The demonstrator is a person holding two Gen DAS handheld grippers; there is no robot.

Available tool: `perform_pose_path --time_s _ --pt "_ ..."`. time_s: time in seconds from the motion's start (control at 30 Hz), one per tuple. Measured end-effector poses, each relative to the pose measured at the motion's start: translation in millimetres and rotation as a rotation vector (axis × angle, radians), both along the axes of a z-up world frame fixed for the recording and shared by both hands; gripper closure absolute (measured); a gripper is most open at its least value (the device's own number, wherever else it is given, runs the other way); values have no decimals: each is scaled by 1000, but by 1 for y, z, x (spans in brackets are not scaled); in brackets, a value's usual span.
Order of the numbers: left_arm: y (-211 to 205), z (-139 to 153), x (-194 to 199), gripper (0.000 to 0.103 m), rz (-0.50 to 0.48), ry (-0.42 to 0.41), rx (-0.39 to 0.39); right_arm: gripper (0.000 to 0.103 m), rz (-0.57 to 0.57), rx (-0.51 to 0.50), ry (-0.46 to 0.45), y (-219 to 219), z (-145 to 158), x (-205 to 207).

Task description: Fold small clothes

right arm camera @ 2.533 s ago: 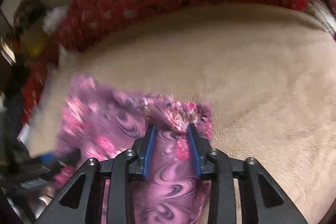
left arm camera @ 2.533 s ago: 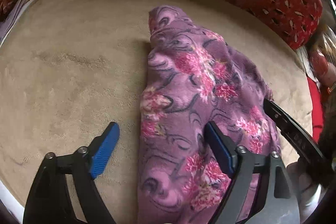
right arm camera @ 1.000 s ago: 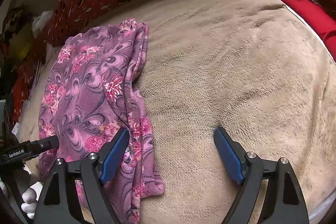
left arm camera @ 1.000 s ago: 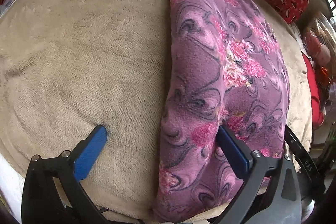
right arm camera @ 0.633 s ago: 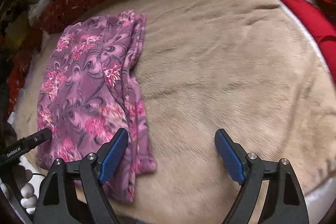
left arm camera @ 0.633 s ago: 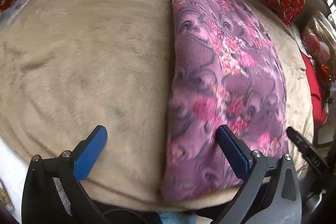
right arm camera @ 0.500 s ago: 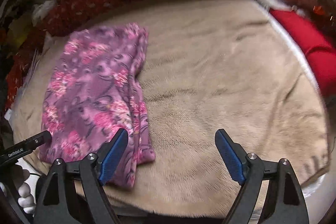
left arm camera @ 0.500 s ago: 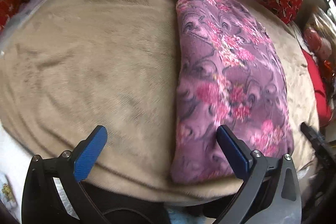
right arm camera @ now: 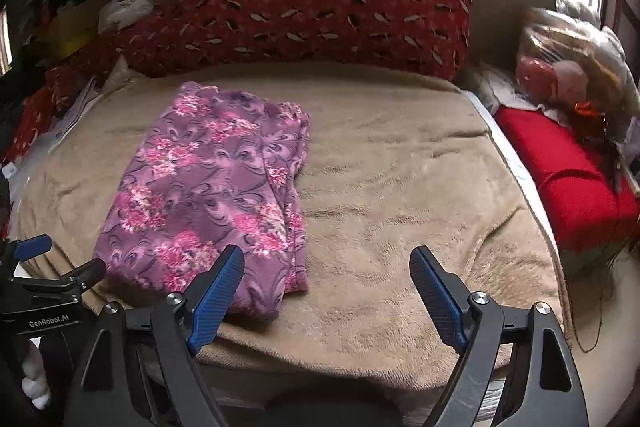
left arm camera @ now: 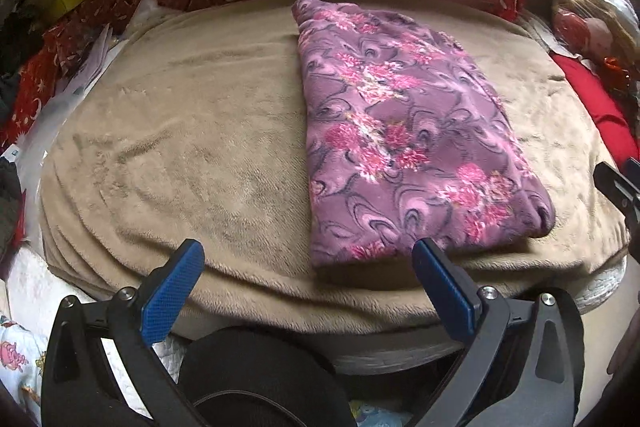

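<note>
The folded purple floral garment (left arm camera: 400, 131) lay flat on the beige blanket (left arm camera: 192, 147), right of centre in the left wrist view; nothing touched it. The left claw (left arm camera: 306, 287) and right claw (right arm camera: 326, 291) both hung released, jaws wide, short of the bed's near edge.

Right gripper (left arm camera: 624, 187) cut off by frame edge in left wrist view; bagged items (right arm camera: 568, 67) blurred.

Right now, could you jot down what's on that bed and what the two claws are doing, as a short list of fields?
garment: purple floral cloth, folded into a flat oblong
resting on: tan blanket, toward its left half in the right claw's view
behind it: red patterned pillow
left claw: open, holds nothing, off the cloth
right claw: open, holds nothing, off the cloth
fold: looks done
</note>
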State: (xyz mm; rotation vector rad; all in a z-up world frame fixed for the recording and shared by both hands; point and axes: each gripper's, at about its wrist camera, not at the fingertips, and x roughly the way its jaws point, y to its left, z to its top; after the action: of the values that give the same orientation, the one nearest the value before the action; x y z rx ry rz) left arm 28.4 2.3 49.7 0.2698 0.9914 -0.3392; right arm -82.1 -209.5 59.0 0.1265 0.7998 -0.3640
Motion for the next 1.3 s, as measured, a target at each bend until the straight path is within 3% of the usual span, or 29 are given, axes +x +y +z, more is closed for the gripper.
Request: perform_pose_path --time_s 0.67,0.97,1.3 --pt "1 16 -22 0 -21 -33 -66 17 -12 -46 -58 22 10 -23" --pt "-5 23 -31 0 -63 -68 -47 17 -25 -25 -59 17 11 -26" --pt "-13 24 -39 0 -102 -24 -43 17 -50 7 -53 10 8 -32"
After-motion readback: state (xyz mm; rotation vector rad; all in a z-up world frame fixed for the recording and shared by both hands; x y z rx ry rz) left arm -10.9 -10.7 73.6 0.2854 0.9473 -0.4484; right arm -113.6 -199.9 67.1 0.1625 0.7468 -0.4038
